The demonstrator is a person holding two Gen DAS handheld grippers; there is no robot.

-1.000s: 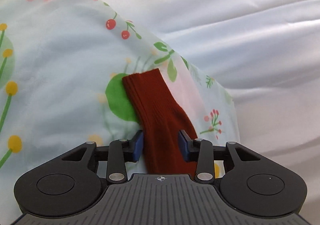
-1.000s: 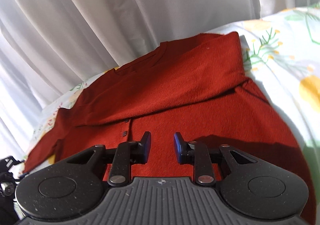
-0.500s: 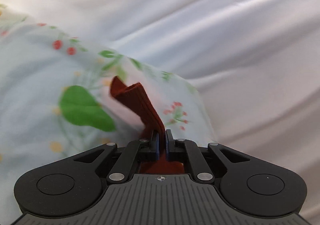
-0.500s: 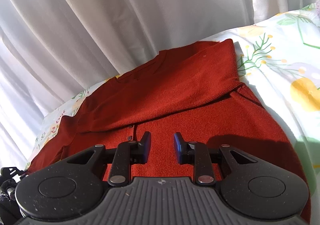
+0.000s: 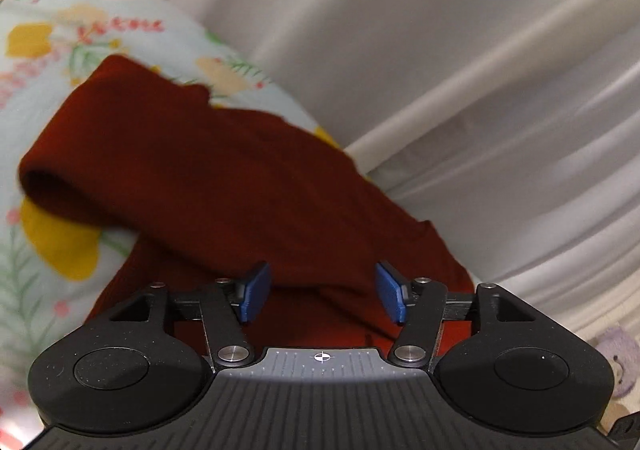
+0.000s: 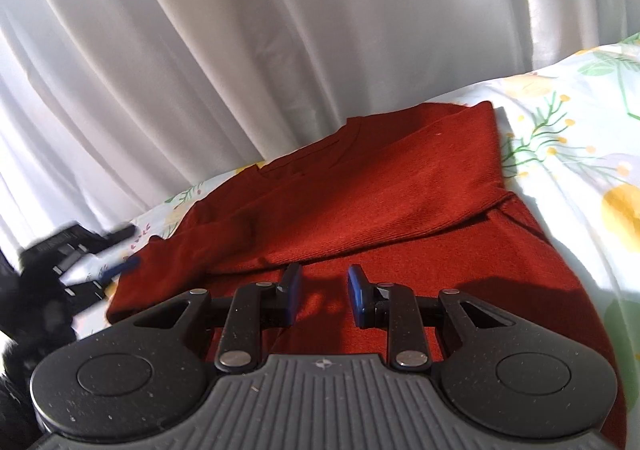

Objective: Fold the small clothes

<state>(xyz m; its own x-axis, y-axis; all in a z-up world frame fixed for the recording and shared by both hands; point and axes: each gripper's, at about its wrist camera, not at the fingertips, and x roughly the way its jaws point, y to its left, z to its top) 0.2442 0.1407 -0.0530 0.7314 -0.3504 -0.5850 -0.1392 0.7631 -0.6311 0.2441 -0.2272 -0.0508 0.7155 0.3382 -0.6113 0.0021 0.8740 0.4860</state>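
A small rust-red knit sweater (image 6: 400, 210) lies on a floral bedsheet (image 6: 580, 154), with one sleeve folded across its chest. In the left wrist view the other sleeve (image 5: 192, 178) lies folded over the sweater's body. My left gripper (image 5: 322, 292) is open and empty just above that sleeve; it also shows blurred at the left of the right wrist view (image 6: 76, 258). My right gripper (image 6: 322, 294) is open and empty, hovering over the sweater's lower body.
White curtains (image 6: 280, 50) hang close behind the bed. The floral sheet (image 5: 48, 50) extends left of the sweater. A purple plush toy (image 5: 616, 362) sits at the lower right of the left wrist view.
My left gripper shut on the sleeve cuff, carried it over onto the sweater and has opened, letting it go. My right gripper stayed open and drew back a little.
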